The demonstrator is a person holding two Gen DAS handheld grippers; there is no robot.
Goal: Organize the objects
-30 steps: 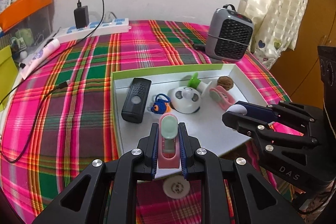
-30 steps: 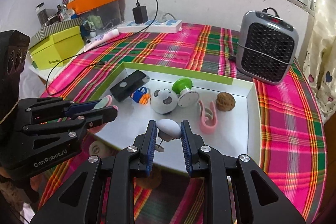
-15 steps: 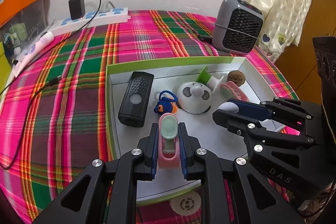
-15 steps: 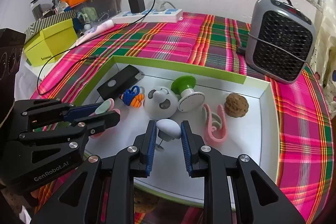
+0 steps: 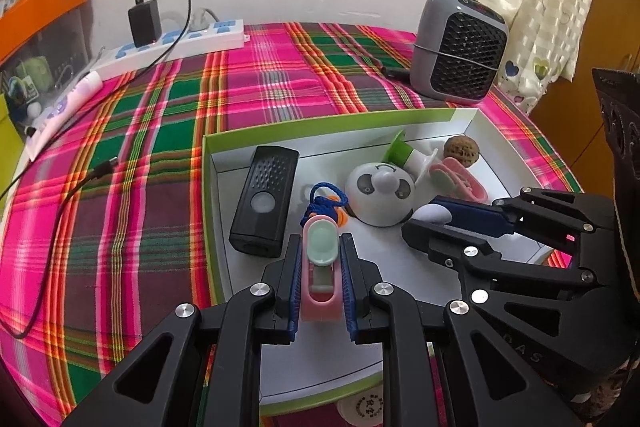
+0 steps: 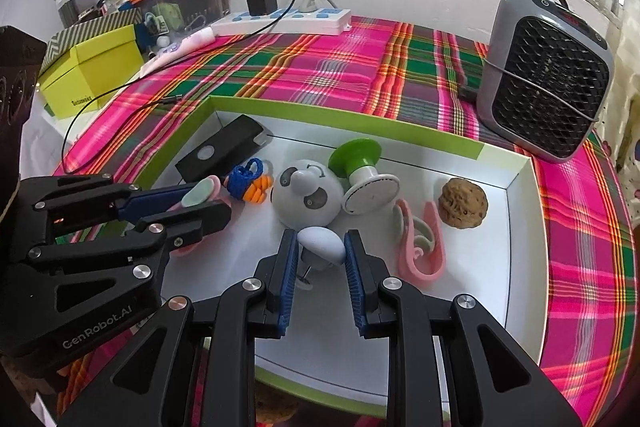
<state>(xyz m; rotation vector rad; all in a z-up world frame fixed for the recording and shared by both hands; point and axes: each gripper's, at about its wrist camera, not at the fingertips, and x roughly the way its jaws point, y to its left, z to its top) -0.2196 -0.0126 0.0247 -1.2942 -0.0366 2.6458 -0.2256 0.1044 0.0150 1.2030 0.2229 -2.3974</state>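
Note:
My left gripper [image 5: 320, 247] is shut on a pink clip with a mint pad [image 5: 320, 263] and holds it over the near left part of the white tray [image 5: 404, 119]. My right gripper [image 6: 320, 243] is shut on a small white mushroom-shaped pin [image 6: 321, 243] above the tray's middle [image 6: 516, 251]. Each gripper shows in the other's view: the right one [image 5: 424, 223] and the left one [image 6: 208, 201]. In the tray lie a black remote [image 5: 266, 199], a blue and orange toy [image 5: 326, 201], a panda ball [image 5: 380, 193], a green and white stamp [image 6: 362, 171], a second pink clip [image 6: 420, 243] and a walnut [image 6: 463, 203].
A grey heater [image 6: 548, 79] stands at the back right on the plaid cloth [image 5: 140, 187]. A white power strip with a black charger [image 5: 172, 39] and its cable [image 5: 60, 203] lie at the back left. A yellow box [image 6: 92, 71] sits far left. A white round lid [image 5: 362, 407] lies before the tray.
Both grippers have moved forward over the tray with their objects still held. The tray's contents have not moved.

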